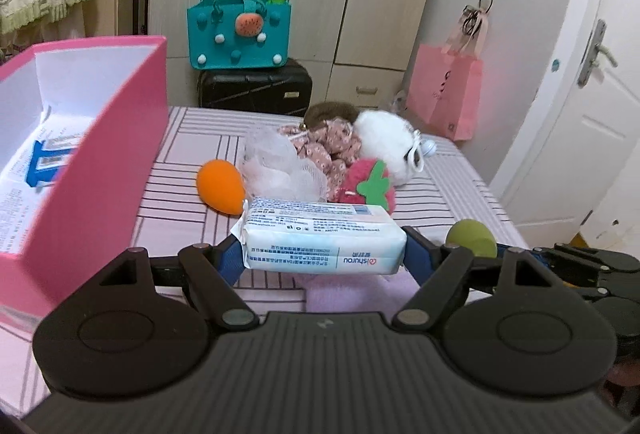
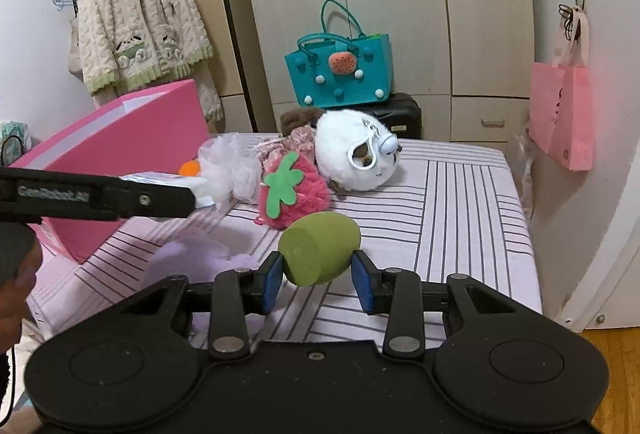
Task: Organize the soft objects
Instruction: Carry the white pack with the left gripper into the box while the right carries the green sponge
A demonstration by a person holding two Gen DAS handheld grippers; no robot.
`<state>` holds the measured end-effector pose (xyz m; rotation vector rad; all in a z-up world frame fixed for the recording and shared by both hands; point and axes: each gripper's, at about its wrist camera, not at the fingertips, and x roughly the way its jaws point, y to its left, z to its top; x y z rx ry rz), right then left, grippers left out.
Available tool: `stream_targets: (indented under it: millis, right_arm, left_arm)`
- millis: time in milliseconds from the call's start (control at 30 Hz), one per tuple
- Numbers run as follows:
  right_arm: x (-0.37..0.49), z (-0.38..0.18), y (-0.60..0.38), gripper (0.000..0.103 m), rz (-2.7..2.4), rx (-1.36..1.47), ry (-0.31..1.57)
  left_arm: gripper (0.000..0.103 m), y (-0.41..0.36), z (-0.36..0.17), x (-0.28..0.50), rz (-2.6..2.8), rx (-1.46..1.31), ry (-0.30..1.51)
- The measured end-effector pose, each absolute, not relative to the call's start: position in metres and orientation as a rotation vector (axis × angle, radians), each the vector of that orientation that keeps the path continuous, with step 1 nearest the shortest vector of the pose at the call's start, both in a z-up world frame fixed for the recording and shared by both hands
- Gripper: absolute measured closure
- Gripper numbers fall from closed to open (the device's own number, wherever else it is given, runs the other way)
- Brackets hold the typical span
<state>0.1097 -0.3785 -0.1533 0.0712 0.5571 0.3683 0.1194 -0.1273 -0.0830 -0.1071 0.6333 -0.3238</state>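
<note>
A: What took up the most room?

B: The bed with the pink striped sheet (image 2: 460, 202) filled the middle of the right wrist view, with bare sheet toward its right edge. The open pink cardboard box (image 1: 100, 170) stood at the left of the left wrist view, its near wall beside the left gripper.

A: And the pile?

B: At centre, a white plush head (image 2: 360, 158), a pink plush strawberry with a green felt leaf (image 2: 292, 194), a white mesh bath puff (image 1: 276, 162) and an orange egg-shaped sponge (image 1: 220, 186) lay close together.

A: The grippers?

B: The left gripper (image 1: 324, 254) clenched a white wrapped tissue pack (image 1: 320, 238) at lower centre, clear of the sheet. The right gripper (image 2: 318, 274) gripped a green egg-shaped sponge (image 2: 320, 250) between its blue pads, lower centre, above the sheet.
</note>
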Motion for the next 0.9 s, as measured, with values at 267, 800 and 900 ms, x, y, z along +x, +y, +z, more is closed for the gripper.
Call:
stream_targets:
  millis: [267,800,900]
  right_arm:
    - [0.081,-0.127,-0.378,0.060,0.399,0.091,0.566]
    - [0.052,-0.069,-0.332,0.067,0.579,0.042,0.598]
    - [0.062,-0.081,-0.320,0.066,0.563,0.065,0.637]
  left_arm:
    - [0.025,-0.104,-0.061,0.080,-0.345,-0.089,0.577]
    - [0.025,-0.041,-0.038,0.048,-0.288,-0.111,0.551]
    - [0.025,-0.035,-0.045,0.049,-0.262,-0.092,0.559]
